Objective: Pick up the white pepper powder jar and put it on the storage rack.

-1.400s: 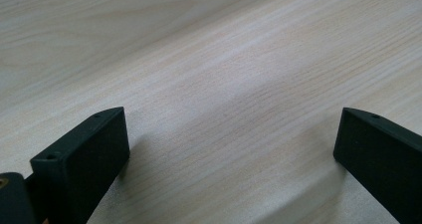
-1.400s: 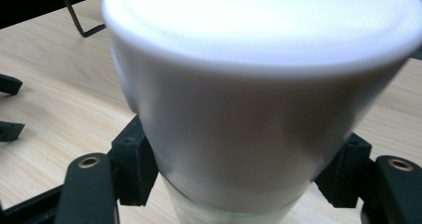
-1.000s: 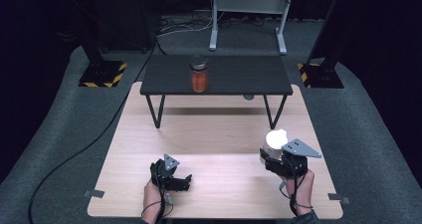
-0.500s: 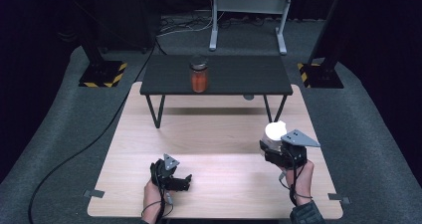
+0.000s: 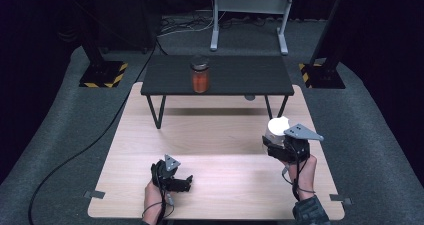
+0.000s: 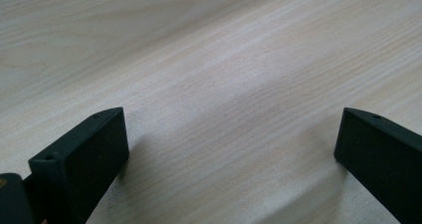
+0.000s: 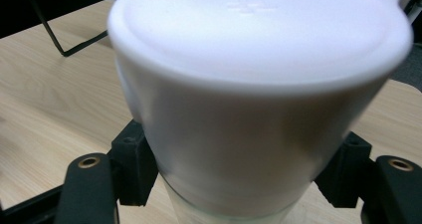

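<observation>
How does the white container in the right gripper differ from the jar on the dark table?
The white container is opaque white; the jar is clear, with orange contents and a dark lid. The white container is clamped in the right gripper over the wooden board; the jar stands free on the dark table. Both stand about upright.

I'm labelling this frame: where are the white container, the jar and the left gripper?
white container (image 7: 259, 114), right gripper view, its side wall.
jar (image 5: 200, 80), high view, its orange body.
left gripper (image 5: 186, 183), high view, between its fingertips.
</observation>
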Demonstrator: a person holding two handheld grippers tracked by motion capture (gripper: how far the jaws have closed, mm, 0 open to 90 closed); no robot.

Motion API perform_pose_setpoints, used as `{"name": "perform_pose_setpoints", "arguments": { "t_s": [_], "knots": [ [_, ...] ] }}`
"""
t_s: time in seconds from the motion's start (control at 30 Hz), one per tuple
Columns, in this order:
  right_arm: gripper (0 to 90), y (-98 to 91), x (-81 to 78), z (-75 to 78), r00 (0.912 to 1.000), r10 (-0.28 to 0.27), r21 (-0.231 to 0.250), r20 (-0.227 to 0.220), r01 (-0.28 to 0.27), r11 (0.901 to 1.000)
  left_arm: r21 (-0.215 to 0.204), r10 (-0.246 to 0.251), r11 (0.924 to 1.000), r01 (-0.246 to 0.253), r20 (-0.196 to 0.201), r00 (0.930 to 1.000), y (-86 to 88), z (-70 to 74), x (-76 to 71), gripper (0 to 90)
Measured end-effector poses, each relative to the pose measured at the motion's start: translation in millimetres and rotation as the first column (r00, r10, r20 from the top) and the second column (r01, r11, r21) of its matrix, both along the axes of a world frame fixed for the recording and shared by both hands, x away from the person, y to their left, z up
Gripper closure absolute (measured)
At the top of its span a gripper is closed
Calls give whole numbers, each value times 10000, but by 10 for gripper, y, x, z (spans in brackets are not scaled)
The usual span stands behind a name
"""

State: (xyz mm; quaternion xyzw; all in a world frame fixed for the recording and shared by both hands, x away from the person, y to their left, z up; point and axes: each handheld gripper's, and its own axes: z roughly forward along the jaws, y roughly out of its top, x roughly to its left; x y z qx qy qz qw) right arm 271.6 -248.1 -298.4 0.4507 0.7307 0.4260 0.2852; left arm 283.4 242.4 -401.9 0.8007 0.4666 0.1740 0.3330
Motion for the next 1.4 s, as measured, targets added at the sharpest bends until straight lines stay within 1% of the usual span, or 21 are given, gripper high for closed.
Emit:
{"name": "perform_pose_setpoints", "arguments": {
  "t_s": [0.17, 0.23, 0.47, 0.6, 0.87, 0.97, 1.27, 1.4],
  "knots": [
    [295, -9, 49, 16, 10000, -59, 73, -10, 59, 10000, 33, 1, 10000, -1, 45, 10000, -7, -1, -9, 4],
    [295, -12, 64, 24, 10000, -22, 31, 23, 22, 10000, 69, -14, 10000, 14, 52, 10000, -8, 1, -11, 4],
    [295, -19, 99, 65, 10000, -60, 32, 36, 60, 10000, 10, 7, 10000, -7, 20, 10000, -3, -1, -5, 5],
    [296, -41, 157, 96, 10000, -7, 118, -14, 8, 9999, 80, -16, 10000, 15, 65, 10000, -10, 1, -13, 5],
    [296, -51, 236, 165, 10000, 12, 161, 29, -13, 9999, 14, 4, 10000, -4, 20, 10000, -4, -1, -7, 5],
    [296, -55, 260, 175, 10000, -1, 201, 7, 1, 9998, 68, -28, 10000, 28, 48, 10000, -7, 2, -10, 5],
    [295, -50, 312, 225, 10000, 48, 91, -10, -48, 9999, 1, 2, 10000, -2, 10, 10000, -2, -1, -4, 5],
    [295, -61, 345, 229, 10000, 40, 169, -54, -39, 9998, 61, -34, 10000, 34, 42, 10000, -5, 2, -9, 5]
  ]
}}
